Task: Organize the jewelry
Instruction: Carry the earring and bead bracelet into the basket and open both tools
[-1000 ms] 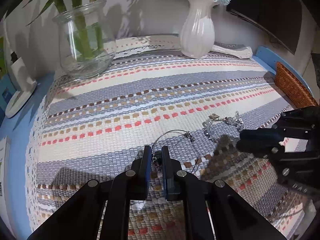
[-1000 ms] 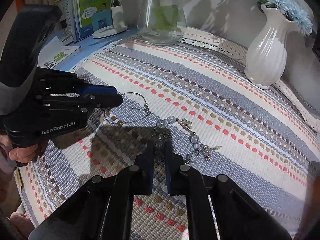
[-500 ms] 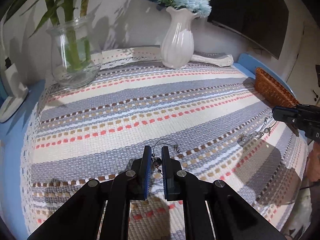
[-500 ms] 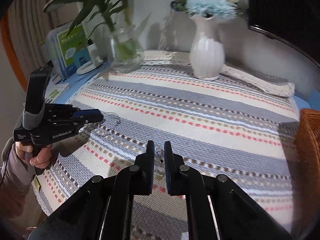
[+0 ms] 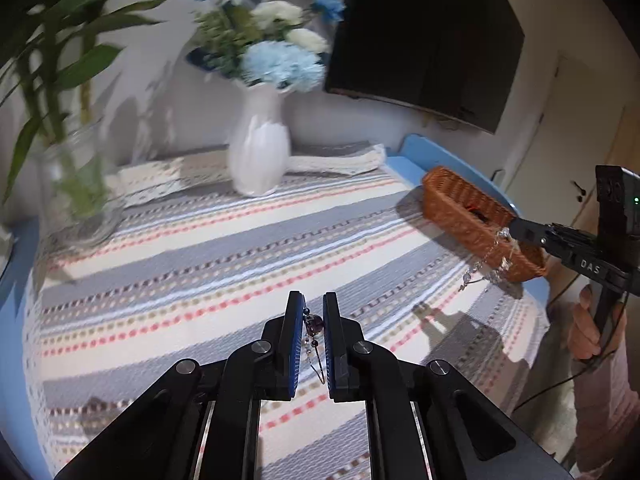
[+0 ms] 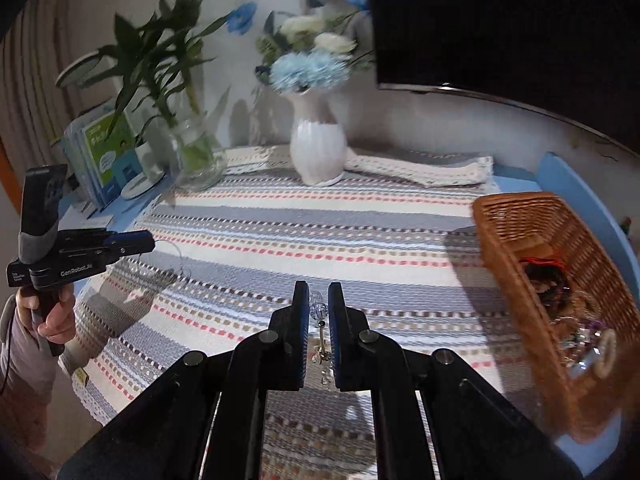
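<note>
My left gripper (image 5: 313,300) is shut on a thin wire bracelet with a dark bead (image 5: 315,325), held above the striped cloth. In the right wrist view the left gripper (image 6: 146,240) shows at the left, the wire bracelet (image 6: 173,263) dangling below it. My right gripper (image 6: 319,293) is shut on a clear crystal bead bracelet (image 6: 319,309). In the left wrist view the right gripper (image 5: 514,228) is at the wicker basket's (image 5: 452,200) near rim, the crystal bracelet (image 5: 489,258) hanging in front of it. The basket (image 6: 516,240) holds several jewellery pieces (image 6: 556,284).
A white vase of flowers (image 6: 318,156) and a glass jar with bamboo (image 6: 196,160) stand at the back of the striped cloth (image 5: 200,248). A dark screen (image 6: 500,28) hangs behind. Books (image 6: 104,152) stand at the far left. The basket sits near the blue table edge (image 6: 580,200).
Both grippers have lifted their bracelets off the cloth. The right gripper has carried the crystal bracelet to the right, up to the basket. The left gripper has risen with the wire bracelet.
</note>
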Demonstrator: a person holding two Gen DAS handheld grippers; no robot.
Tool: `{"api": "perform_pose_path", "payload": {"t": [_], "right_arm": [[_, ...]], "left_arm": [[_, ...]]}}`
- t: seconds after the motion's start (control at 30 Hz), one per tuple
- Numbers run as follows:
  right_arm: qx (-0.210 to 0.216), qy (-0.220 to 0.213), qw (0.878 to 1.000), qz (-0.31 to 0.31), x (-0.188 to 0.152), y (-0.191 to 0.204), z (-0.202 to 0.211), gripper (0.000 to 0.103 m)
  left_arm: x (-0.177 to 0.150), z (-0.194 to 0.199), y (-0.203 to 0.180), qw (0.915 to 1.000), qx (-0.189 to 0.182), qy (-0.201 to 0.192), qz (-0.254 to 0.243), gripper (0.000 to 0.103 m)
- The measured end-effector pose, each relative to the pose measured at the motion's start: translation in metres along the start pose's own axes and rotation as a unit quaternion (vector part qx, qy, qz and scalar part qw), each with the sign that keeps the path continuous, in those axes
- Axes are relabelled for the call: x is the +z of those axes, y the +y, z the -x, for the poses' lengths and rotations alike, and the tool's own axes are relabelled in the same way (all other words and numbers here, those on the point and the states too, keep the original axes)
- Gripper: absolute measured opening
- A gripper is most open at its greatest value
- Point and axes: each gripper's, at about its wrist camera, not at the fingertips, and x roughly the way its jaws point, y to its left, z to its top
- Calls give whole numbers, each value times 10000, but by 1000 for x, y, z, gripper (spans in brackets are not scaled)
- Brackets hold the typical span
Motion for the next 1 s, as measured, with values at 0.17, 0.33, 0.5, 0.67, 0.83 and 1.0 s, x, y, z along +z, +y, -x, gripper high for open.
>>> {"api": "perform_pose_path", "payload": {"t": [0.17, 0.33, 0.5, 0.67, 0.83, 1.0], "right_arm": [[-254, -301, 9987, -325, 12, -39, 27, 10], [-567, -508, 9945, -723, 28, -82, 45, 10], [-929, -666, 9874, -1095, 54, -134, 54, 10], [-1246, -602, 9805, -1397, 74, -178, 36, 10], [-1509, -309, 9728, -1730, 84, -221, 4, 10], [-1565, 165, 9647, -2109, 83, -257, -31, 10]], "left_arm": [[34, -23, -38, 9992, -160, 34, -355, 9], [74, -59, -83, 9966, -493, 25, -653, 9], [115, -102, -128, 9916, -972, 14, -856, 9], [150, -148, -167, 9833, -1530, -19, -989, 9], [163, -201, -193, 9759, -1919, 149, -1033, 9], [158, -253, -212, 9744, -1947, 514, -1001, 9]]}}
